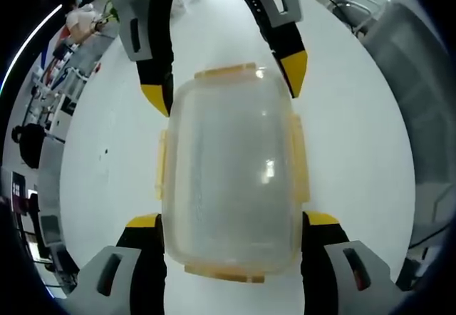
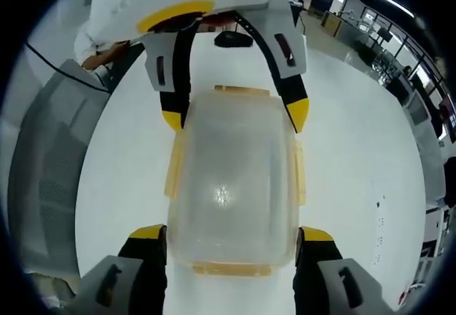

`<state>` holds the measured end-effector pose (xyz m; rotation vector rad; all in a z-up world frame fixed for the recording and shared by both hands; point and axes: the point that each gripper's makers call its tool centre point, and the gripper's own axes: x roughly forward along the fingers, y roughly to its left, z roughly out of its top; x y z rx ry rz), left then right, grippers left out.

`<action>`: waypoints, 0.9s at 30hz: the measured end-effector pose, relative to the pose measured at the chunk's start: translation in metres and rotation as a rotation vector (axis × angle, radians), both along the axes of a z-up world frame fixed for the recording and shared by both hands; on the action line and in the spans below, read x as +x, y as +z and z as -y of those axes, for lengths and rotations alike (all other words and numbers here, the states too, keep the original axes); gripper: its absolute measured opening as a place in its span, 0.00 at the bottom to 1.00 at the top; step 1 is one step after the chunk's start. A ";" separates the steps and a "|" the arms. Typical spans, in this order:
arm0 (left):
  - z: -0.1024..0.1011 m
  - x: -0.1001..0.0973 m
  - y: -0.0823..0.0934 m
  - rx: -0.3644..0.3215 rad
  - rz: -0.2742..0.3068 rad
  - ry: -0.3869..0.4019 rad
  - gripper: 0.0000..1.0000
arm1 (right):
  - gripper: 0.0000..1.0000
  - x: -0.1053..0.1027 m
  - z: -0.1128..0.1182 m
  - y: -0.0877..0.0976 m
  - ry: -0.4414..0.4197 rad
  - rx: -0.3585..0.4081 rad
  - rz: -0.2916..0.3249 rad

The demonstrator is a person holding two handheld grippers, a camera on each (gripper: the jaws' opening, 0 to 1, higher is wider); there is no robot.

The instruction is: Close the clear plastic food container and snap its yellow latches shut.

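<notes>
1. Yellow-tipped black jaws of the left gripper [image 1: 233,224] rise nearest the lens in the left gripper view, spread wide, one on each long side of the clear rectangular plastic food container [image 1: 231,169]; whether they touch its walls cannot be told.
2. Container sits lid-on on the white table [image 1: 107,165], with yellow latches [image 1: 300,159] along all four edges. Side latches lie against the walls; whether they are snapped cannot be told.
3. Right gripper [image 1: 224,83] comes in from the far end of that view, jaws spread, tips straddling the container's far corners.
4. Right gripper view: own jaws of the right gripper [image 2: 231,238] spread either side of the container's [image 2: 231,179] near end. Left gripper [image 2: 235,115] faces it from the far end, likewise spread.
5. Surroundings: grey mesh-backed chair [image 2: 50,179] beside the table; another grey chair [image 1: 420,80] in the left gripper view; cluttered shelving [image 1: 50,94] at the room's edge; desks and windows [image 2: 370,30] in the distance.
</notes>
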<state>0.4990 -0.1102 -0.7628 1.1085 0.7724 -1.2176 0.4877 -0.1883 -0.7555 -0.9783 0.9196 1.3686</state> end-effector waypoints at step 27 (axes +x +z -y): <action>-0.003 0.000 0.000 -0.003 0.020 -0.030 0.78 | 0.75 0.001 0.001 0.001 -0.023 0.015 0.026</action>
